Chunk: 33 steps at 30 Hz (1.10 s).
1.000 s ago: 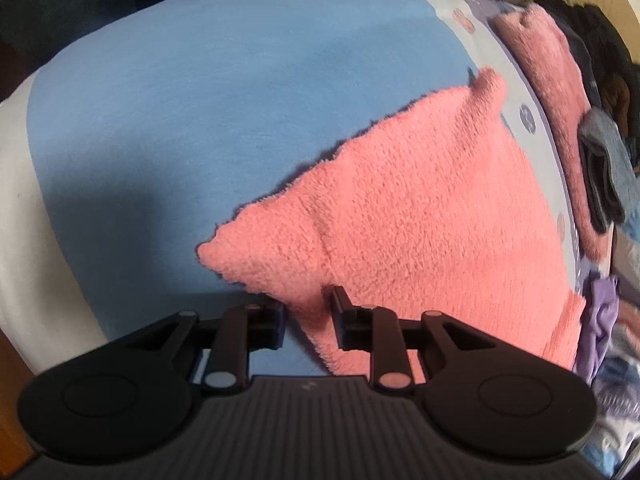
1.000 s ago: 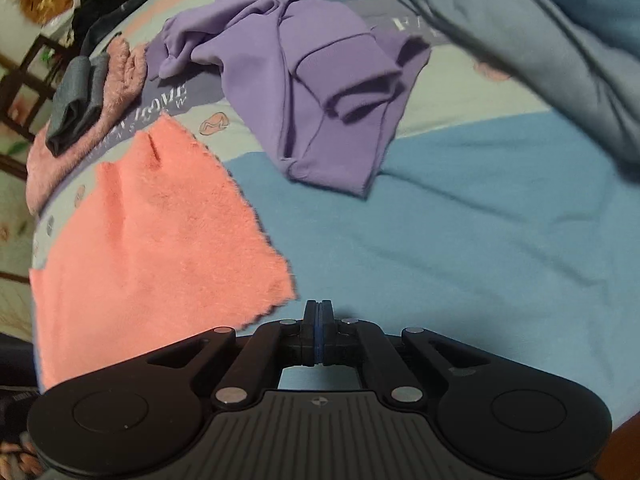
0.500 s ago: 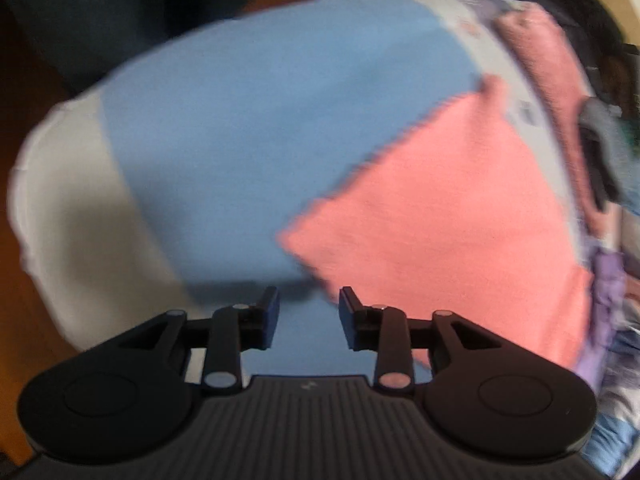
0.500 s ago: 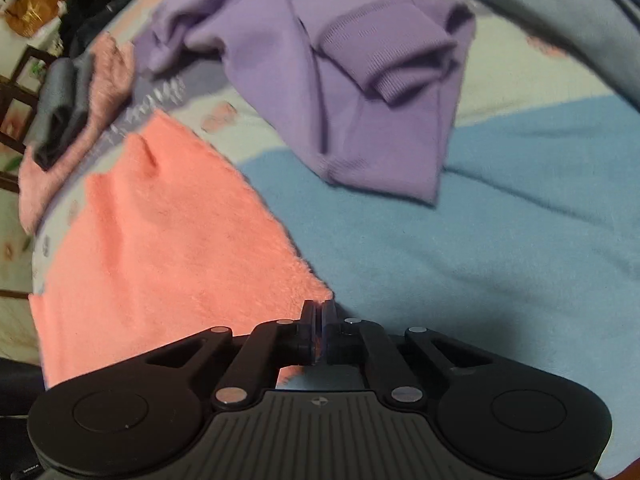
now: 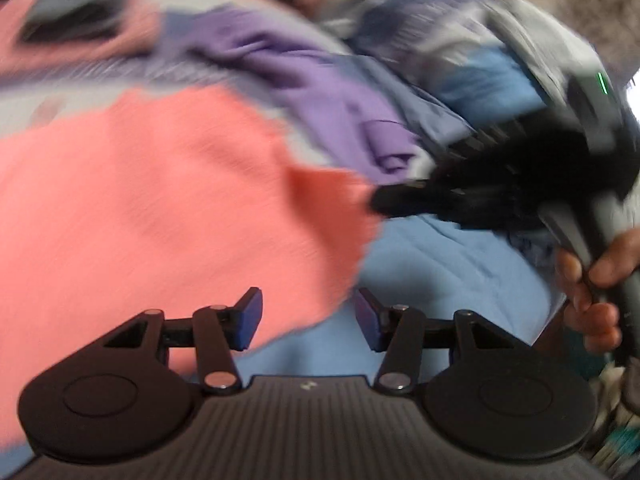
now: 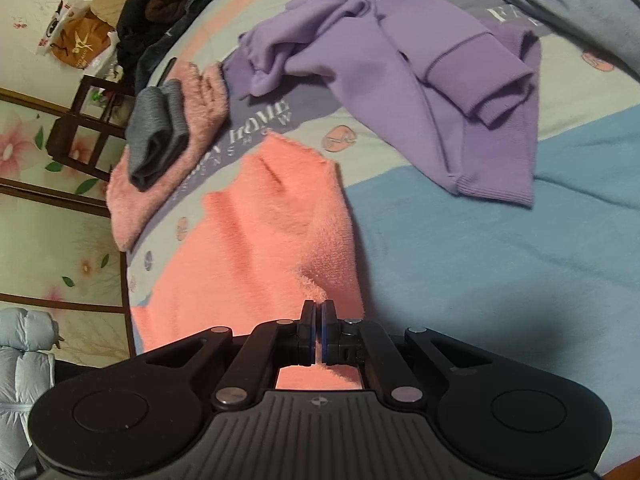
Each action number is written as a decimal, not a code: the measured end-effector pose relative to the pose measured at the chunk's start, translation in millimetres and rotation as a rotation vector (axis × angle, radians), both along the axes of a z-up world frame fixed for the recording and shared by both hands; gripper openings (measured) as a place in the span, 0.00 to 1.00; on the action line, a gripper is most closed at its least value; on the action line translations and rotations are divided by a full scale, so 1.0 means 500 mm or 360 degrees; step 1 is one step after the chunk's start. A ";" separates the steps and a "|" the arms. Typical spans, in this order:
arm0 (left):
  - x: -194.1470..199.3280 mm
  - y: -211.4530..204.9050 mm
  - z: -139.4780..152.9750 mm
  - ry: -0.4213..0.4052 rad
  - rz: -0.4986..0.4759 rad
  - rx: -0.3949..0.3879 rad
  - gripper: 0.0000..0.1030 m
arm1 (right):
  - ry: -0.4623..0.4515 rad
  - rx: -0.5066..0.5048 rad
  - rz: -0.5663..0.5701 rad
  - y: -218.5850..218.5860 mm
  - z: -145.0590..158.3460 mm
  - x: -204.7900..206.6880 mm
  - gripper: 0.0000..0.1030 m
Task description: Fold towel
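Note:
A coral-pink towel [image 6: 248, 240] lies spread on the blue bedspread [image 6: 500, 264]. My right gripper [image 6: 319, 322] is shut on the towel's near corner, and the cloth rises in a ridge up to its pads. The left wrist view is blurred by motion. There the same towel [image 5: 160, 200] fills the left half, and my left gripper [image 5: 308, 316] is open, with its left finger [image 5: 248, 320] over the towel's lower edge and nothing held. The right gripper [image 5: 500, 184] shows as a dark shape pinching the towel's right corner, with a hand [image 5: 592, 300] on its handle.
A purple sweatshirt [image 6: 420, 72] lies crumpled beyond the towel. At the far left, a folded pink towel [image 6: 172, 152] carries a grey cloth [image 6: 156, 136]. A blue-grey garment [image 6: 560, 4] lies at the back right. Dark clothes [image 6: 160, 20] and a wooden chair [image 6: 84, 128] stand past the bed's edge.
My right gripper has closed on the towel's corner and lifted it into a ridge. My left gripper has swung quickly across to the towel's other side and opened wider.

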<state>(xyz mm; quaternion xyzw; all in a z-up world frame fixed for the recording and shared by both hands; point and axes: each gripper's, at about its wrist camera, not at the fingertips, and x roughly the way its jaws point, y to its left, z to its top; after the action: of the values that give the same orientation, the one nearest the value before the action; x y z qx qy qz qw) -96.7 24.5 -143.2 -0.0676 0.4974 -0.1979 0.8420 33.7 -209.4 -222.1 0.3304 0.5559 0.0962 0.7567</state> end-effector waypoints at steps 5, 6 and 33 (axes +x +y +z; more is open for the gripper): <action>0.042 -0.070 -0.030 -0.0134 -0.0050 0.0175 0.41 | 0.0010 0.0058 0.0019 0.006 0.005 0.002 0.03; 0.047 -0.074 -0.036 -0.0155 -0.0048 0.0206 0.38 | 0.0013 0.0072 0.0018 0.005 0.005 0.002 0.03; 0.123 -0.070 -0.027 -0.0218 0.0002 0.0159 0.02 | -0.0092 -0.0334 0.0623 0.126 -0.049 0.432 0.58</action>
<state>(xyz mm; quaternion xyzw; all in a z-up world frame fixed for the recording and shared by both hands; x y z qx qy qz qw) -35.3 -10.5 -156.9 -0.0121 0.4479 -0.1764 0.8764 249.8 -146.5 -246.8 0.1326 0.5944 0.1924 0.7695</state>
